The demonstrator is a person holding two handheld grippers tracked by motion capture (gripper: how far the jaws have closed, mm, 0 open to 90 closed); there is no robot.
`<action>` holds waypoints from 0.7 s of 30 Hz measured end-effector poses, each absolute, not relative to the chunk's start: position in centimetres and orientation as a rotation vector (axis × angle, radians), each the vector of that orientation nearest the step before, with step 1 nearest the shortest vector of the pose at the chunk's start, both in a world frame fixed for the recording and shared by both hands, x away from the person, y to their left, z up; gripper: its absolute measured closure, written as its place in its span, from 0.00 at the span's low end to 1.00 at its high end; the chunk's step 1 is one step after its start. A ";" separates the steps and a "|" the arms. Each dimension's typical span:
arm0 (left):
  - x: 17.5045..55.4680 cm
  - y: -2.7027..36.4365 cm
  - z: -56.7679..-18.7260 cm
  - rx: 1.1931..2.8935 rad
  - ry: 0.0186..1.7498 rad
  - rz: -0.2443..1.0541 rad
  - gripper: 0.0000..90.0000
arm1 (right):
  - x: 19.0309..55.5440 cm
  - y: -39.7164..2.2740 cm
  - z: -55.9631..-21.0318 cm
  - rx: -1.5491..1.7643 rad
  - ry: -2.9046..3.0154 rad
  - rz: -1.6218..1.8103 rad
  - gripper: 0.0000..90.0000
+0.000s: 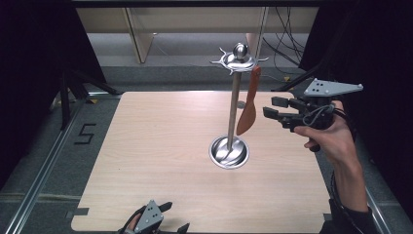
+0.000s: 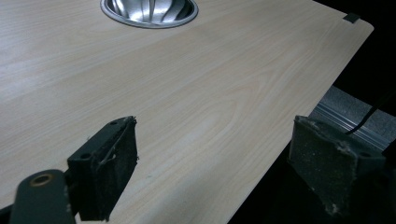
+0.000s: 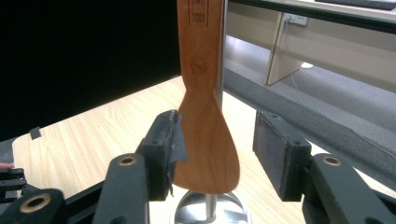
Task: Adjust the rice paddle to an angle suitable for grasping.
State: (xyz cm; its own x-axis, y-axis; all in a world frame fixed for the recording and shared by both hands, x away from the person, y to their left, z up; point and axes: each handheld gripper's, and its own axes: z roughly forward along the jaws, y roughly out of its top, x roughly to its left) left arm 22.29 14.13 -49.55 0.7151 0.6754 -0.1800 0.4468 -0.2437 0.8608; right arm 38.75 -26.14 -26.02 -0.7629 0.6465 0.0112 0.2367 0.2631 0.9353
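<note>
One wooden spatula (image 1: pixel 249 105) is seen hung from the single metal stand (image 1: pixel 234 105) near the counter (image 1: pixel 160 146) middle. It sits between the right gripper's (image 1: pixel 272 107) spread jaws, unpinched; release seems the step in hand, and a clean withdrawal is called for next. The left gripper (image 2: pixel 212 170) is held spread, empty, at the near edge.

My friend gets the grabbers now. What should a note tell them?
Right gripper: jaws open, beside the wooden spatula, not pressing it.
Left gripper: open, holding nothing, at the table's near edge.
Spatula hangs from the top of the metal stand, which stands upright on its round base.
Done: spatula looks hung.
Left: probably draw the right gripper away without knocking it.
</note>
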 end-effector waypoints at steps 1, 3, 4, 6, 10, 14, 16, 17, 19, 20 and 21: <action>22.3 14.1 -49.5 1.888 0.869 0.278 0.16 | 38.7 -26.2 -26.1 0.789 2.190 1.495 0.55; 22.3 14.2 -49.5 1.894 0.867 0.281 0.16 | 38.6 -26.1 -26.4 0.797 2.194 1.502 0.54; 22.3 14.2 -49.5 1.896 0.866 0.281 0.16 | 38.5 -26.2 -26.5 0.801 2.193 1.487 0.54; 22.3 14.2 -49.5 1.899 0.861 0.283 0.16 | 38.3 -26.1 -27.0 0.806 2.194 1.499 0.53; 22.3 14.1 -49.6 1.890 0.870 0.278 0.16 | 38.1 -26.1 -27.4 0.809 2.194 1.511 0.53; 22.3 14.1 -49.6 1.888 0.870 0.280 0.16 | 38.0 -26.3 -27.9 0.800 2.190 1.503 0.52; 22.3 14.1 -49.6 1.891 0.869 0.279 0.16 | 37.9 -26.3 -28.2 0.808 2.197 1.510 0.52; 22.3 14.1 -49.5 1.891 0.869 0.279 0.16 | 37.9 -26.3 -28.4 0.804 2.194 1.517 0.52; 22.3 14.1 -49.6 1.888 0.870 0.279 0.16 | 37.7 -26.2 -28.8 0.829 2.179 1.524 0.51; 22.3 14.2 -49.6 1.888 0.870 0.281 0.16 | 37.8 -26.3 -28.9 0.804 2.191 1.517 0.51; 22.4 14.4 -49.5 1.919 0.861 0.297 0.16 | 37.7 -26.3 -29.1 0.807 2.197 1.526 0.51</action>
State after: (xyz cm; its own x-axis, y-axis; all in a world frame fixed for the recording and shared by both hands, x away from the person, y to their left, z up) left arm 22.38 14.38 -49.53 0.7194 0.6778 -0.1518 0.4398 -0.2753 0.8549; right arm 37.73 -26.29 -29.07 -0.7784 0.6266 0.0383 0.2546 0.2593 0.9316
